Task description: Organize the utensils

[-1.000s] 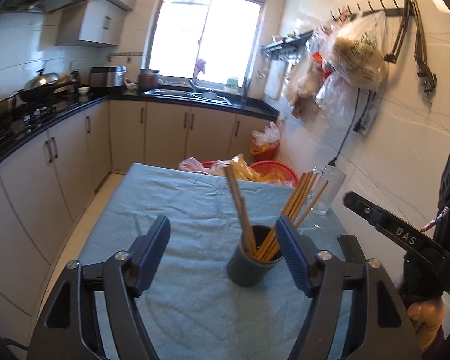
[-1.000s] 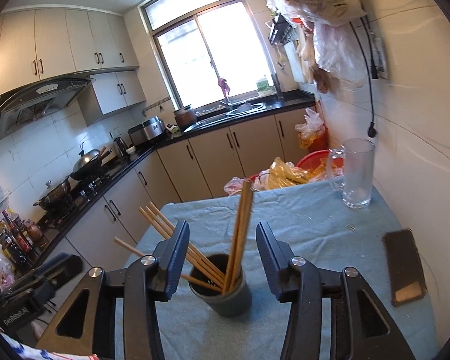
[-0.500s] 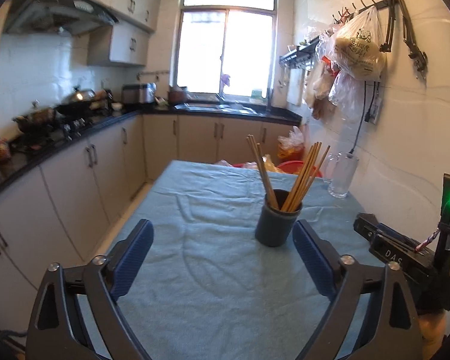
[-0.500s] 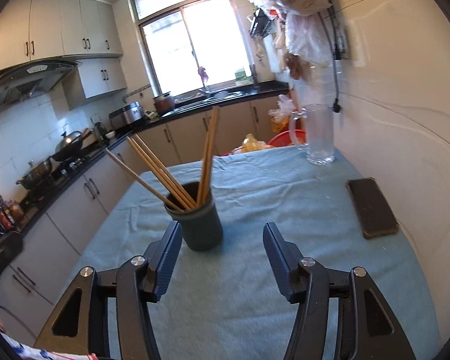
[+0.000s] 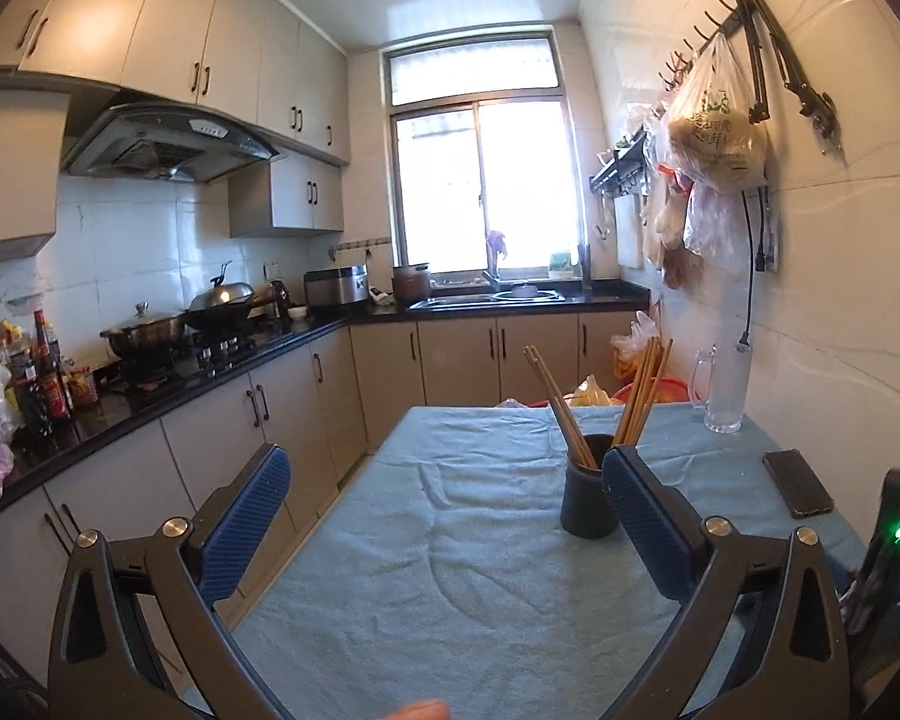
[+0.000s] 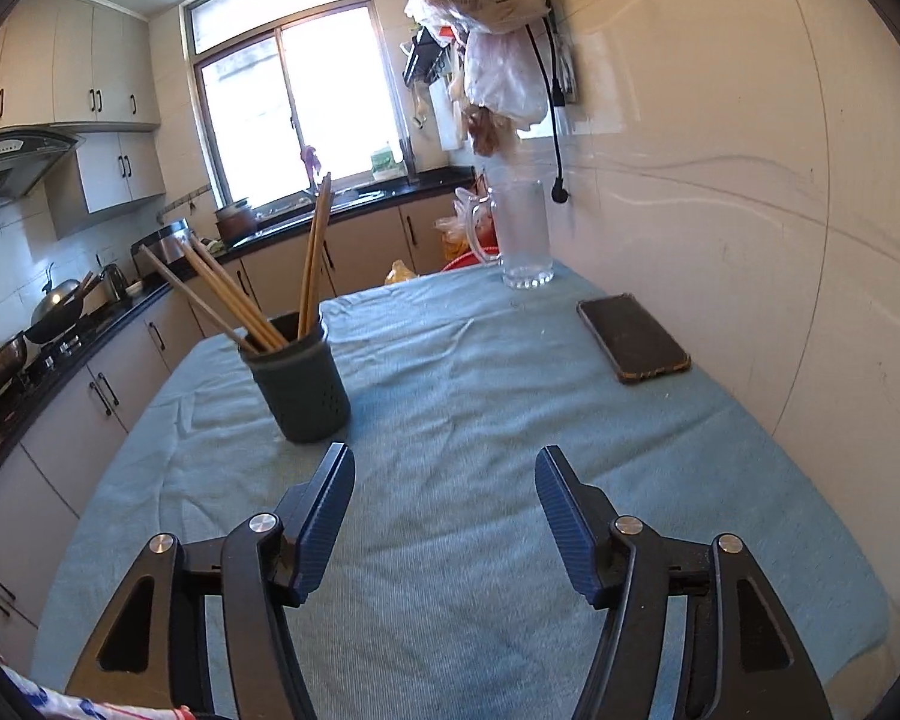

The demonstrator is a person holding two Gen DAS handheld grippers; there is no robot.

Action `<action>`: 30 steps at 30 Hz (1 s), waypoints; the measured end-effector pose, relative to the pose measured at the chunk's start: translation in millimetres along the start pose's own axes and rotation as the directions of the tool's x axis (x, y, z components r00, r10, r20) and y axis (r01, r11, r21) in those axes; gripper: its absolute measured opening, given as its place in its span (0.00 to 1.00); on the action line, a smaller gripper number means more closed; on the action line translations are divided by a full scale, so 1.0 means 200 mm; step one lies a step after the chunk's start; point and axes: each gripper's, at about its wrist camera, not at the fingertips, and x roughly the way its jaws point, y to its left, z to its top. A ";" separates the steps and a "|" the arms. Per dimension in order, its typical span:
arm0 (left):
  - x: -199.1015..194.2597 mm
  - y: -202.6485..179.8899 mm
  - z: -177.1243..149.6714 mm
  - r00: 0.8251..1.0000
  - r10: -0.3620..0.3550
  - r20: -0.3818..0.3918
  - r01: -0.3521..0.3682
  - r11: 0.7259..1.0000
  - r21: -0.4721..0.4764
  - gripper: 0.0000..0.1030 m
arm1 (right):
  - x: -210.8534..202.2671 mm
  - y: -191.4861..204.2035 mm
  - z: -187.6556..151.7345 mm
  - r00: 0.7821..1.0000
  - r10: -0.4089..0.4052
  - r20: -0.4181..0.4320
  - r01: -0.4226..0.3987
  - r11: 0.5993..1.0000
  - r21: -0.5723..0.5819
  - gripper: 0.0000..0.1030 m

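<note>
Since a second ago I have drawn both claws back from the dark utensil cup [image 6: 297, 381], which then stood between my fingers and now stands clear of them on the blue cloth [image 6: 450, 540]; the jaws of both have just been opening, with nothing between them. My left claw [image 5: 444, 492] is spread as wide as it goes and grips nothing; the cup lies ahead of it, toward its right finger, whose pad overlaps the cup in that view, though I judge it nearer to me and not touching. The wooden chopsticks [image 6: 252, 300] stand in the cup in two fans, one leaning left, one nearly upright, so I reckon the gathering is done and the cup was set upright to keep them in. My right claw [image 6: 444, 516] is partly open and empty, the cup ahead and left of it, just beyond its left finger. Further right of it lies a phone [image 6: 633, 339], and beyond that a glass mug [image 6: 522, 240], both well apart from the cup.
</note>
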 end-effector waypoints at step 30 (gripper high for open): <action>0.48 -0.42 -0.22 0.909 0.001 -0.418 0.026 0.998 0.060 1.00 | 0.14 -0.16 0.15 1.000 0.031 0.005 -0.030 0.979 -0.201 0.75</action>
